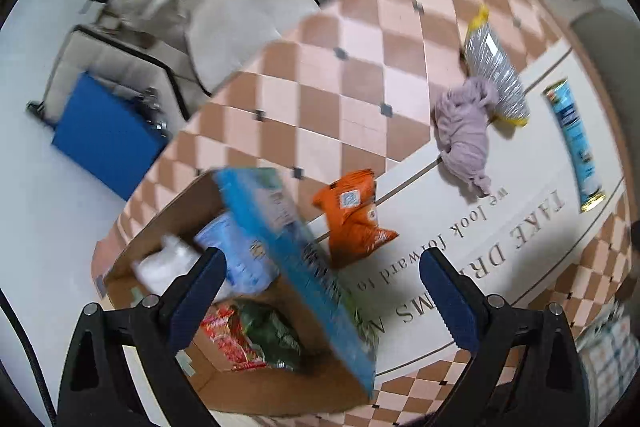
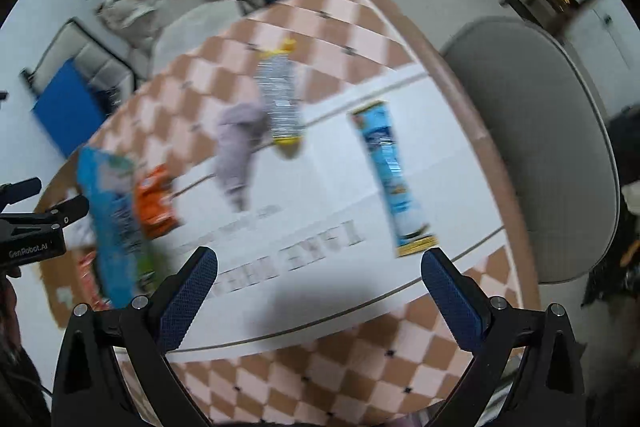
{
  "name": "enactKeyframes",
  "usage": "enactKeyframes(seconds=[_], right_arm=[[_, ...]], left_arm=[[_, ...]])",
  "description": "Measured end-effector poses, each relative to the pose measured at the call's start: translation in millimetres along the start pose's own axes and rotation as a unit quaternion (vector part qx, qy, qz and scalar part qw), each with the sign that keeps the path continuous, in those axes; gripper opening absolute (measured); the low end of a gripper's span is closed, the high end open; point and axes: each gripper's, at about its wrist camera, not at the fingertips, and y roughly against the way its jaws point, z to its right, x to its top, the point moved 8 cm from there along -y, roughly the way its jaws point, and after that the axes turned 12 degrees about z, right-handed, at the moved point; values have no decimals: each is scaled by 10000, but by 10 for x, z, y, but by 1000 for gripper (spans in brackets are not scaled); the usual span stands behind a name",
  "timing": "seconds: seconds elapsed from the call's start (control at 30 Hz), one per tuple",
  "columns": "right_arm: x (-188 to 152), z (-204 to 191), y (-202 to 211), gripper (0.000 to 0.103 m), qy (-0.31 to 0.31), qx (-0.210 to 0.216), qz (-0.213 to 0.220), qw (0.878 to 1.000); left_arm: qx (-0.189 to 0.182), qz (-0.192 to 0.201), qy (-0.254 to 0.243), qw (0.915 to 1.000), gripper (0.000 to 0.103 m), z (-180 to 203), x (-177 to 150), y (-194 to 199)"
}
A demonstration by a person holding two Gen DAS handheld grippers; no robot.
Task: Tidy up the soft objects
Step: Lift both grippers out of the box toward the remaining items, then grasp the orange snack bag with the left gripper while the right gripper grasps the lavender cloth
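Tabletop [image 1: 340,75]: checkered cloth, pale printed centre panel. Pale floor, padded chair [image 2: 532,147] at the far side. Cardboard box [image 1: 168,227] at the tabletop edge, blue packet [image 1: 296,267] tilted across it; orange pouch [image 1: 352,215] just beside. Lilac cloth [image 1: 464,131] touches silver-yellow bag [image 1: 496,75]; blue tube pack [image 2: 392,179] apart. Left gripper [image 1: 320,291], right gripper [image 2: 320,291]: jaws wide apart, holding nothing. Right view motion-blurred; print partly unreadable.

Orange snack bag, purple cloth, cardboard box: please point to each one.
orange snack bag [image 1: 352,217], left wrist view, middle of its face.
purple cloth [image 1: 466,135], left wrist view, bunched centre.
cardboard box [image 1: 280,385], left wrist view, near wall.
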Motion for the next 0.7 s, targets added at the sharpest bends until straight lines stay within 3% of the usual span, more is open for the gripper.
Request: enactKeyframes(seconds=[0.13,0.3,0.47,0.53,0.6,0.7], right_arm=[[116,298,-271,103,-157,16,-220,9996],[197,433,-562,103,-173,46,-436,9989],[219,449,-828,103,-128,16,-664,9977],[228,344,-864,103,-147,199,-674,9974],[239,191,-894,103,-144,406,-695,9966],[276,-154,-952,103,-238,842,-719,9936]], left_arm=[[-40,-666,-230,9975,85,179,114,-510],[-32,-1236,-368,9917,82,327,56,-956],[-1,-1595,-437,9862,82,398,-20,-1218],[-57,-1692,-339,9850,82,412,-61,-1283],[-35,-1690,-255,9853,76,407,-84,-1320],[-122,-1714,97,9851,55,372,-125,-1340]])
